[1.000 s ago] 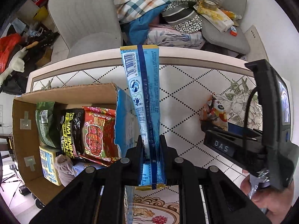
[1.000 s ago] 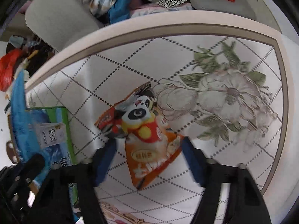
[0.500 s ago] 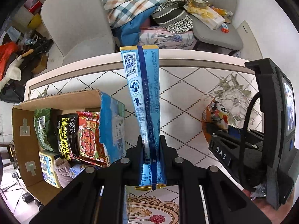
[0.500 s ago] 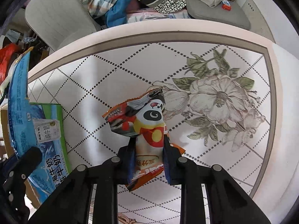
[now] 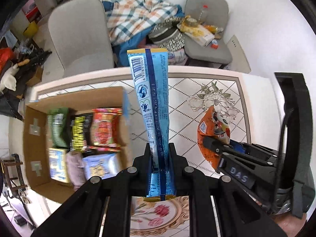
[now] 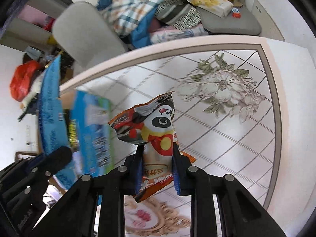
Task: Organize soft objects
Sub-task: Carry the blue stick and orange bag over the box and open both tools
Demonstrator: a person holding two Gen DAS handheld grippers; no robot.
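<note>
Both views are bright and evenly lit. Fisheye bending curves the edges. The cardboard box [image 5: 37,138] smears with motion blur.

My left gripper [image 5: 159,156] is clamped on a long blue packet [image 5: 153,106], with the cardboard box [image 5: 31,138] of snacks at the table's [image 5: 197,75] left edge.

Grey chair [image 5: 79,37], plaid blanket [image 5: 136,17]
</note>
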